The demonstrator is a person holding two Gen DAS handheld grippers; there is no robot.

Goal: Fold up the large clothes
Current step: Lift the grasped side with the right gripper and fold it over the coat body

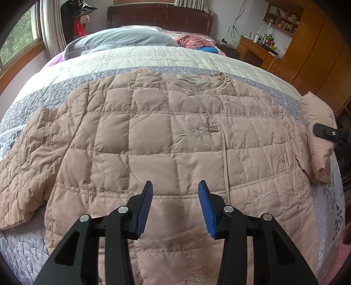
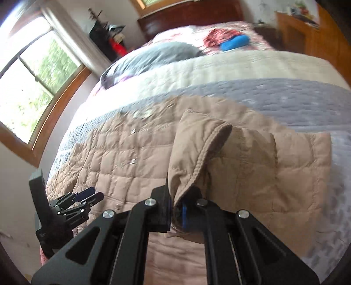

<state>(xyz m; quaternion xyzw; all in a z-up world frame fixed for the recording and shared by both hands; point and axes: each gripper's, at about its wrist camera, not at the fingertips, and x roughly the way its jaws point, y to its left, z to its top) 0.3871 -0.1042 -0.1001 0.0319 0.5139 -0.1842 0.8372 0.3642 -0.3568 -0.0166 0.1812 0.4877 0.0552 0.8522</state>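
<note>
A pink quilted jacket (image 1: 153, 140) lies front up on the bed, collar toward the headboard. My left gripper (image 1: 175, 195) is open and empty, hovering over the jacket's lower front. My right gripper (image 2: 178, 197) is shut on the cuff of the jacket's right sleeve (image 2: 197, 153) and holds it lifted above the bed. That raised sleeve (image 1: 318, 136) shows at the right edge of the left wrist view, with the right gripper's black tip (image 1: 329, 132) beside it. The left gripper (image 2: 87, 197) shows at the lower left of the right wrist view. The other sleeve (image 1: 26, 166) lies flat at the left.
The bed has a grey and cream quilted cover (image 1: 153, 59), a grey pillow (image 1: 122, 37) and red and blue clothes (image 1: 197, 42) near the wooden headboard (image 1: 160, 16). A window (image 1: 17, 35) is on the left, a wooden desk and wardrobe (image 1: 307, 50) on the right.
</note>
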